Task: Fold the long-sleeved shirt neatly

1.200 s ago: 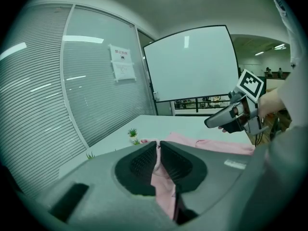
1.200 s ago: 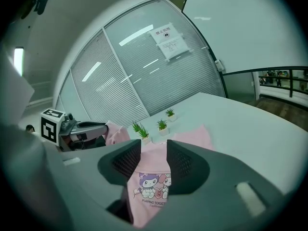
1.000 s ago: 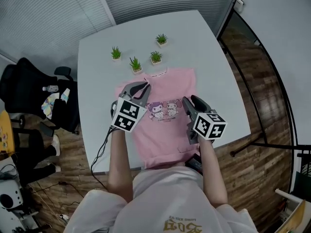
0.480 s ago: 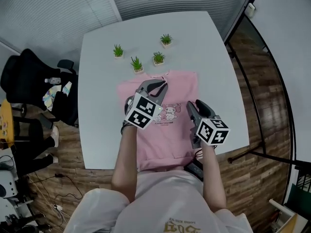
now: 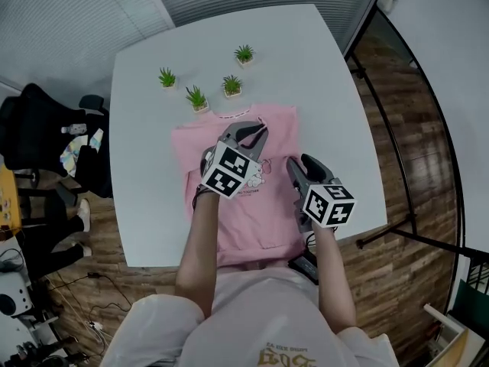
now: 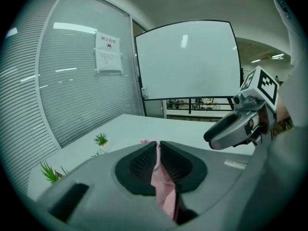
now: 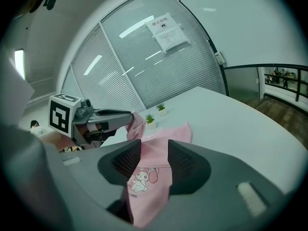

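A pink long-sleeved shirt with a cartoon print lies flat on the white table. My left gripper hangs over the shirt's upper middle. It is shut on a pinch of the pink fabric, which lifts off the table. In the right gripper view that same left gripper carries a raised flap of pink cloth. My right gripper hovers over the shirt's right edge, jaws apart. The printed shirt shows between them, untouched. Nothing hangs from the right gripper in the left gripper view.
Several small potted plants stand just beyond the collar. A black chair with a bag is off the table's left side. The table's near edge is by the person's body, and a black railing runs on the right.
My left gripper has carried the held pink fabric rightward, from the shirt's left side to over its middle. The right gripper has shifted only slightly.
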`<state>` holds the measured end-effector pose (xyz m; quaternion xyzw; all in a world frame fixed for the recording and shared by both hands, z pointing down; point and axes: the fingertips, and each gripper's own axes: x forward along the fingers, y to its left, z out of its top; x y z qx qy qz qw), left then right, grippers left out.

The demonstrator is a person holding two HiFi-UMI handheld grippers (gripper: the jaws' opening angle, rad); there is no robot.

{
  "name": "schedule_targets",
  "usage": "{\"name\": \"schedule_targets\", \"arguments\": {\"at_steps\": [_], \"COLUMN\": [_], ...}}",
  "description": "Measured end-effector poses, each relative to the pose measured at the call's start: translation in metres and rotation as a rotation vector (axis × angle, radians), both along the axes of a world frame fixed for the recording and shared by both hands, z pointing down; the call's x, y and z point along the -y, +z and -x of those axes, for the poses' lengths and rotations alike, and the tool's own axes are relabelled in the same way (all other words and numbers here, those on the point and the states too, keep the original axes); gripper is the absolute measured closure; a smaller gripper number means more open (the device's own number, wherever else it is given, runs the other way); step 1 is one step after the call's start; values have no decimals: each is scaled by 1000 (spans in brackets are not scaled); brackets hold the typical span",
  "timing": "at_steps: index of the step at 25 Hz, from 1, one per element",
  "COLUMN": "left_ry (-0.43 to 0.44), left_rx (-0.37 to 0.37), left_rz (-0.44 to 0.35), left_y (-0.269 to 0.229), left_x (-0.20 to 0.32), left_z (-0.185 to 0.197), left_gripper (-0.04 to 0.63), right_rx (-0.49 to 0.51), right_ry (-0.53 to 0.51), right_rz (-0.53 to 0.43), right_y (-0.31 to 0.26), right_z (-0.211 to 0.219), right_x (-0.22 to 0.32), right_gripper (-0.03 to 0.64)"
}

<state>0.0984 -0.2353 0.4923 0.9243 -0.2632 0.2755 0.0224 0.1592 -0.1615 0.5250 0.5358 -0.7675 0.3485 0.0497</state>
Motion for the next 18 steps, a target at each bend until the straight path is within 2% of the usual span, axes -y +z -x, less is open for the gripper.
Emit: {"name": "schedule_targets", "arguments": {"at_steps": [5,9,12,16,18], "left_ry": [-1,29,34,16,8], "left_rx": [42,138,184,164,132], "left_rz": [51,48,54,71,96], "left_y": [36,65,86,98,101], "left_x": [3,3,5,7,6], "left_z": [-15,-28,-40,-56,-63], "left_gripper": [565,565,563,549,473], "right_rx": [-19,-8,-3,8,12], "right_ry": [-18,-15,-20,-18,-17], "right_rz": [18,31,43,55,57], "right_y": [11,17,23,27,28], "right_z": [-8,-16,-17,-21,-23], "right_x": [-3,-5,-9,-14,-15], "right_gripper": [443,443,443,443,443]}}
